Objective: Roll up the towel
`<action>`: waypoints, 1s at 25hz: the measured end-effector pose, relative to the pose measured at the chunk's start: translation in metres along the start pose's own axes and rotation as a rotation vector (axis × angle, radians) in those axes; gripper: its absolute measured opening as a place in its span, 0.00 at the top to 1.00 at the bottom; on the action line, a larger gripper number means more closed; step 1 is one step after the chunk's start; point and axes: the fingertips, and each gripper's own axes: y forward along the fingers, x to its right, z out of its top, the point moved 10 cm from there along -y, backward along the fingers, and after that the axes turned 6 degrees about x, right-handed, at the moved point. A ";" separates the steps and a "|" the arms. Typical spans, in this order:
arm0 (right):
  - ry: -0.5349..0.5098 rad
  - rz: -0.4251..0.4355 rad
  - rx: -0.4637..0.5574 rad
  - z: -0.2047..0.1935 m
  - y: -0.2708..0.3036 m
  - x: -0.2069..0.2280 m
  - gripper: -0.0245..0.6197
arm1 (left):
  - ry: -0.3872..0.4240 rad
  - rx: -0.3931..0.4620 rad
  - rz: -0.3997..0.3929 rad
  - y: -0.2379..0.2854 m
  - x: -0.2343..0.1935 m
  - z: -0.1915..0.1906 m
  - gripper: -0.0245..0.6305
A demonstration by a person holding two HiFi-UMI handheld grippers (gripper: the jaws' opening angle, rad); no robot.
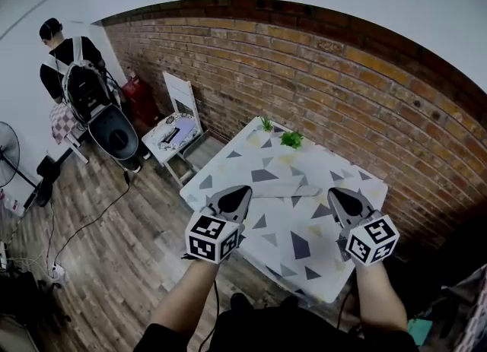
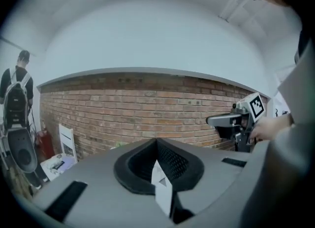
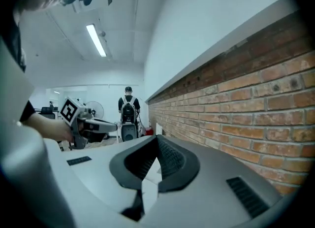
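Note:
A white towel (image 1: 293,225) printed with grey and yellow triangles lies over a small table, with a crease (image 1: 285,189) across its middle. My left gripper (image 1: 234,195) and right gripper (image 1: 344,200) hang side by side above its near half, both pointing toward the brick wall. In the left gripper view the jaws (image 2: 157,149) are shut on a strip of the patterned towel (image 2: 161,186). The right gripper view shows the same: jaws (image 3: 157,149) shut on a white fold of towel (image 3: 149,186). Each gripper shows in the other's view: the right gripper (image 2: 230,120) and the left gripper (image 3: 96,125).
Two small green plants (image 1: 291,139) stand at the table's far edge by the brick wall (image 1: 342,92). A white chair (image 1: 178,124) is left of the table. Further left, a person with a backpack (image 1: 74,65) stands by a stroller (image 1: 114,131). Cables lie on the wooden floor (image 1: 99,221).

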 end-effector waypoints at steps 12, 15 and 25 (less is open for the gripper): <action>-0.083 -0.055 0.095 0.020 -0.002 -0.033 0.94 | -0.076 0.090 0.069 -0.047 -0.025 0.019 0.93; -0.044 -0.051 0.060 0.006 -0.003 -0.040 0.94 | -0.073 0.094 0.055 -0.046 -0.024 0.011 0.93; -0.117 -0.048 0.053 -0.002 -0.003 -0.051 0.94 | -0.057 0.071 0.058 -0.050 -0.015 0.000 0.93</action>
